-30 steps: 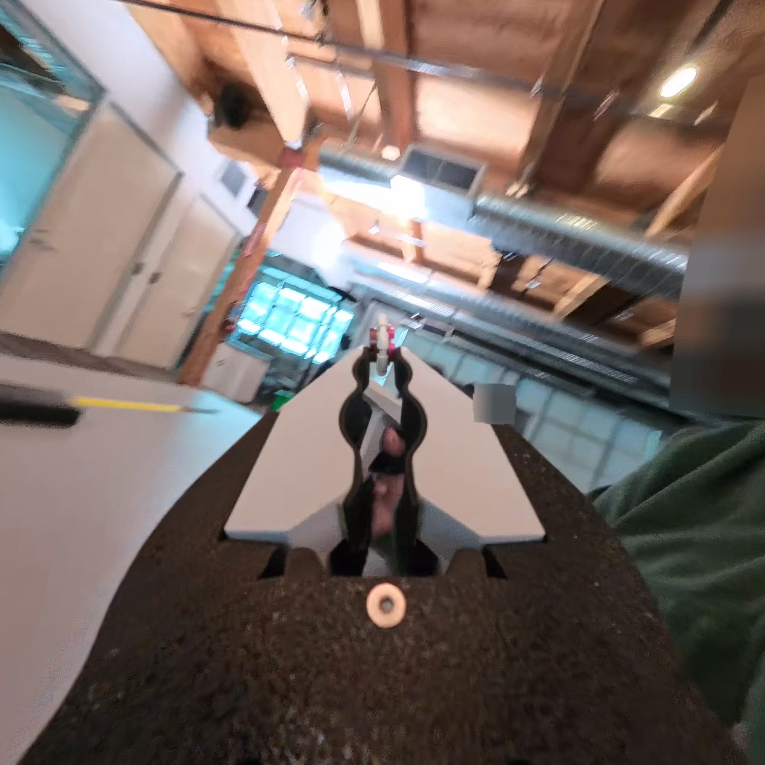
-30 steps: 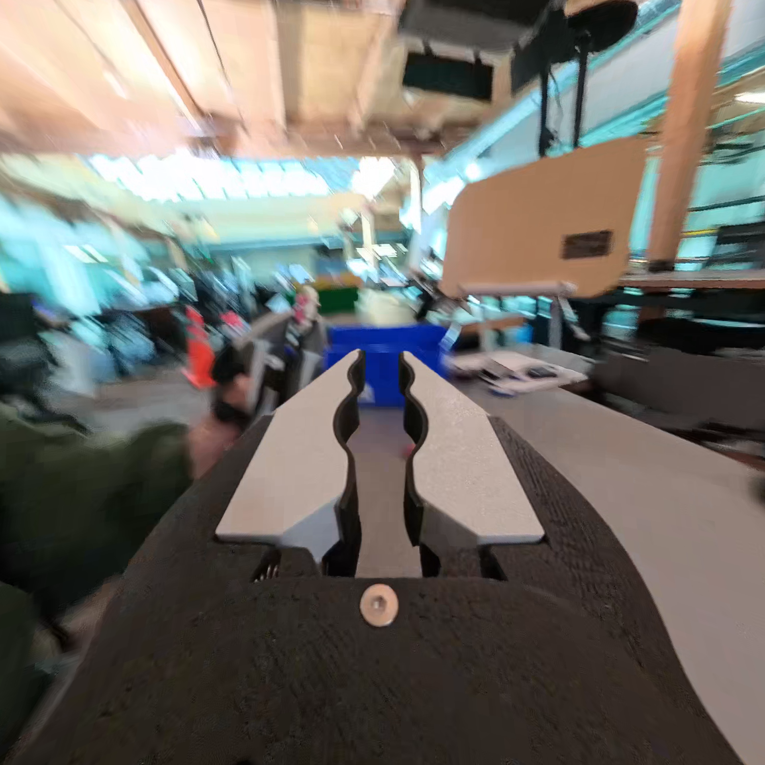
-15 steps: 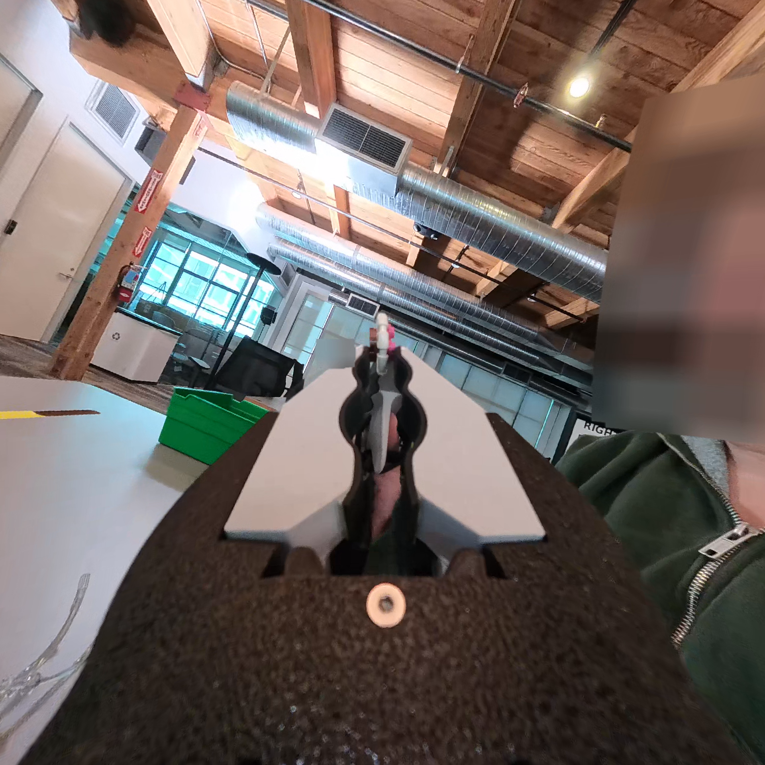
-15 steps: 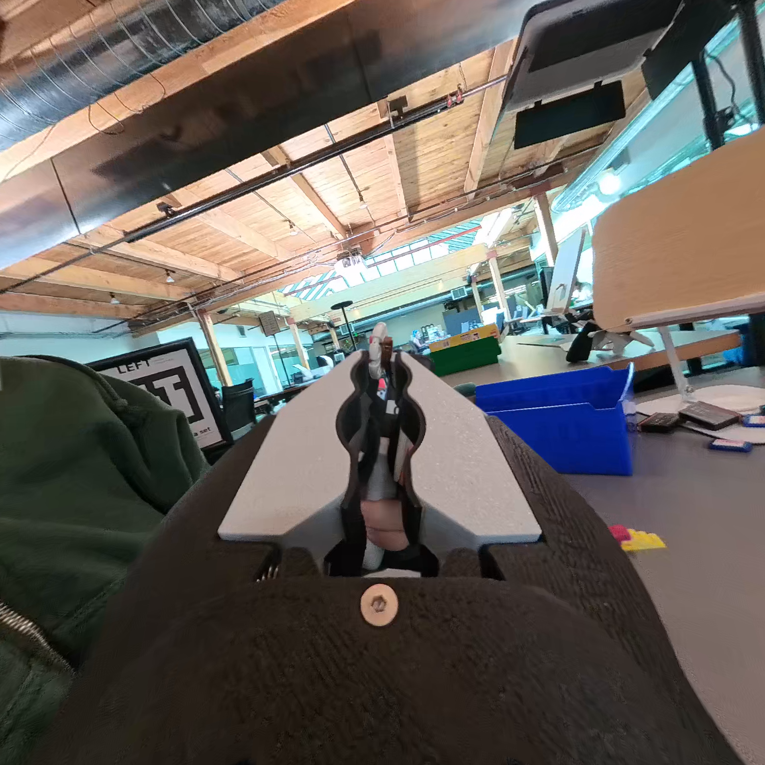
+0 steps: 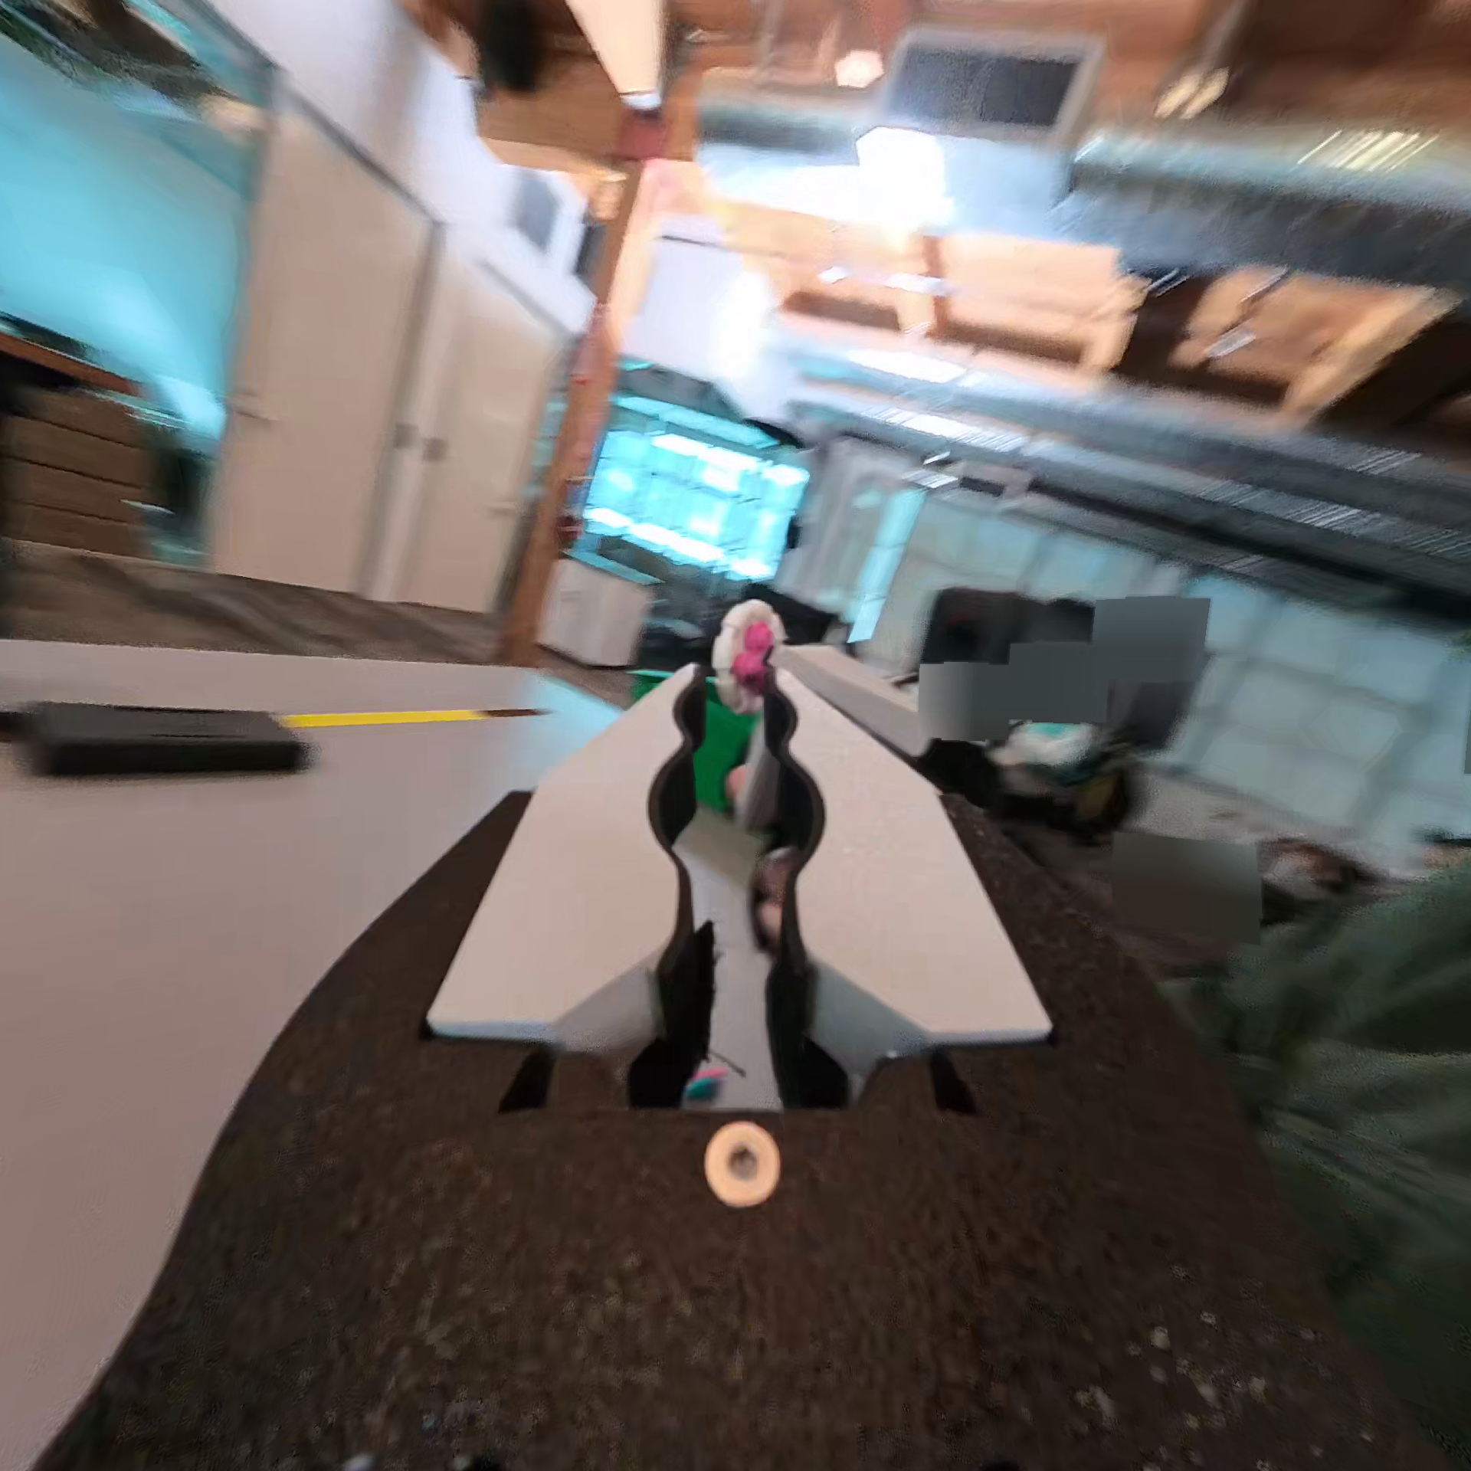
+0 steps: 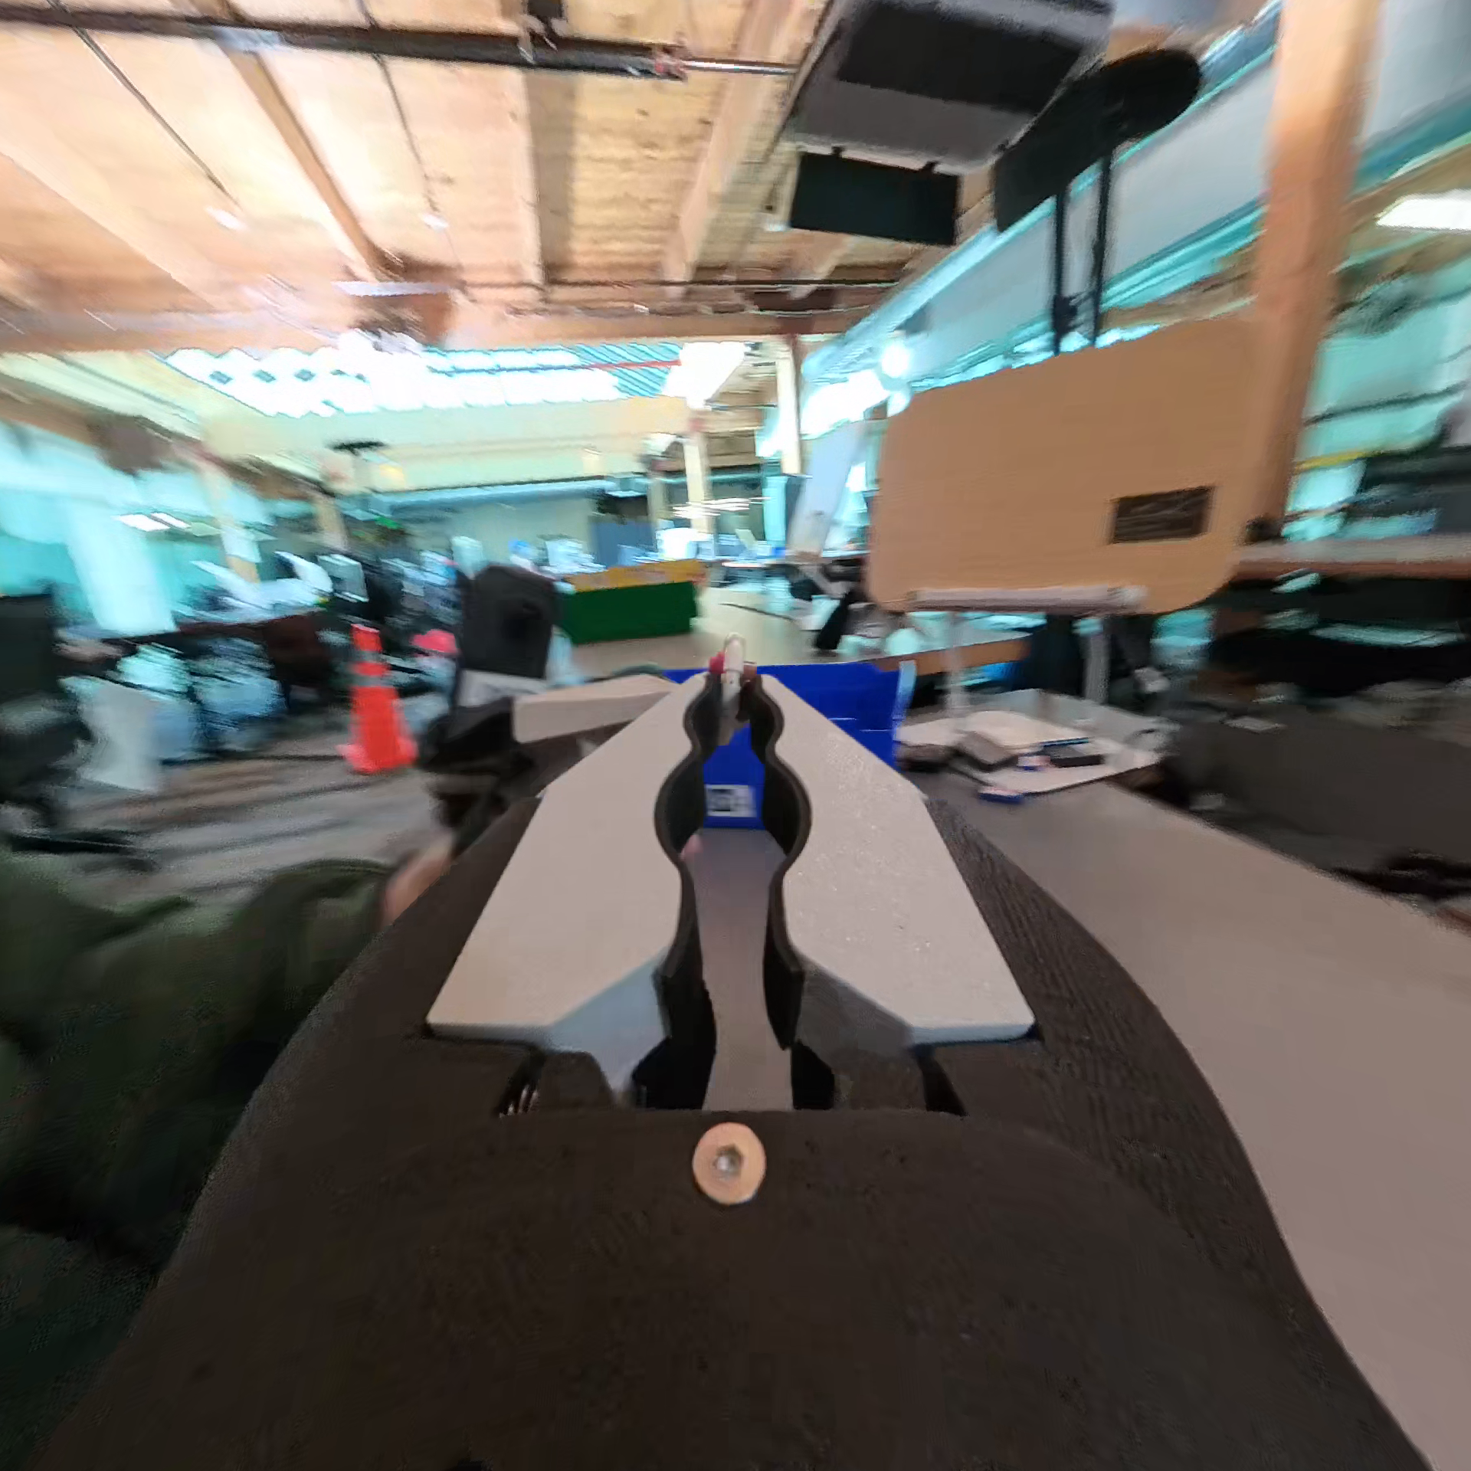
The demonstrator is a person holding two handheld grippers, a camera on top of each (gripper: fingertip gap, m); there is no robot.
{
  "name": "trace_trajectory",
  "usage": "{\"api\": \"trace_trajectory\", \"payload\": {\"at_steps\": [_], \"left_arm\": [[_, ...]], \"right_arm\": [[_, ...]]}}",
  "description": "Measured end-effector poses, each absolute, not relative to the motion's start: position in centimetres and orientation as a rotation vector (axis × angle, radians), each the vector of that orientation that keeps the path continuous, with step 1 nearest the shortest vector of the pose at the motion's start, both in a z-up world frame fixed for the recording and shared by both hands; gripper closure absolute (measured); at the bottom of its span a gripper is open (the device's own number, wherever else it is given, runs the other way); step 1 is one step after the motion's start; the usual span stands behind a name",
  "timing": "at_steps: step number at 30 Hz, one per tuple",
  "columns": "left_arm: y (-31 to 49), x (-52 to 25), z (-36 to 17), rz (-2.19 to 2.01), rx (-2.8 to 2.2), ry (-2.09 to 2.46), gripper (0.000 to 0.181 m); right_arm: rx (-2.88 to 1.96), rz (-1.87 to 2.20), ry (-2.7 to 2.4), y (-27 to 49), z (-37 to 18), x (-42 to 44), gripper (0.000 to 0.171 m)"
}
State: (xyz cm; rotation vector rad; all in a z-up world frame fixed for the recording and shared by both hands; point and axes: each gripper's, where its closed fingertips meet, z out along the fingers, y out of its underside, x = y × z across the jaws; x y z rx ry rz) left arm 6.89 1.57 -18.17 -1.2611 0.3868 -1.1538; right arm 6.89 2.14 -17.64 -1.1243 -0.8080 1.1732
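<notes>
The right gripper (image 6: 728,691) is pressed together at its very tips on a small white piece with a pink centre (image 6: 731,665), which stands edge-on just past the fingertips. In the left wrist view the same piece (image 5: 748,661) shows its round face, right at the tip of the left gripper (image 5: 739,686). The left jaws have a narrow gap between them, and the piece lies against the finger on the right of that gap. I cannot tell whether they pinch it or only stand around it. One finger of the left gripper reaches in from the left of the right gripper's tips.

My judgement is that the hold is slim: only the extreme tips bear on a thin part, so even pressure and slow, square movement of both grippers would keep it from twisting out.

Beyond the right gripper's tips sits a blue bin (image 6: 844,700). An orange cone (image 6: 374,716) stands far to its left and a green sleeve (image 6: 159,995) lies close on its left. A green bin (image 5: 716,752) shows between the left fingers. To their left, a black flat object (image 5: 159,740) lies on the grey table (image 5: 159,915).

The white label (image 6: 728,800) on the blue bin and a dark plate (image 6: 1158,513) on a tan board up to the right are too blurred to read.
</notes>
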Motion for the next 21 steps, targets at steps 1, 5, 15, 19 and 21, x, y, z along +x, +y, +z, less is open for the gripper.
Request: {"api": "trace_trajectory", "payload": {"at_steps": [1, 5, 15, 19, 21], "left_arm": [[1.8, 6.6, -18.3, -1.015, -1.276, 0.408, 0.171], [1.6, 7.0, -19.4, -0.391, -1.267, 0.713, 0.181], [1.6, 6.6, -18.3, -0.738, -1.276, 0.532, 0.178], [1.8, 6.9, -18.9, -0.771, -1.321, 0.537, 0.175], [1.9, 6.8, -18.9, -0.806, -1.332, 0.512, 0.173]], "right_arm": [[-1.117, 1.111, -0.814, 2.3, -17.8, 6.9, 0.166], [-1.126, 1.037, -0.826, 2.8, -18.4, 7.0, 0.167], [-0.992, 0.545, -0.952, 2.2, -18.9, 6.6, 0.167], [-0.966, 0.454, -0.952, 2.3, -19.0, 6.6, 0.166], [-0.951, 0.419, -0.948, 2.3, -18.9, 6.6, 0.166]]}}
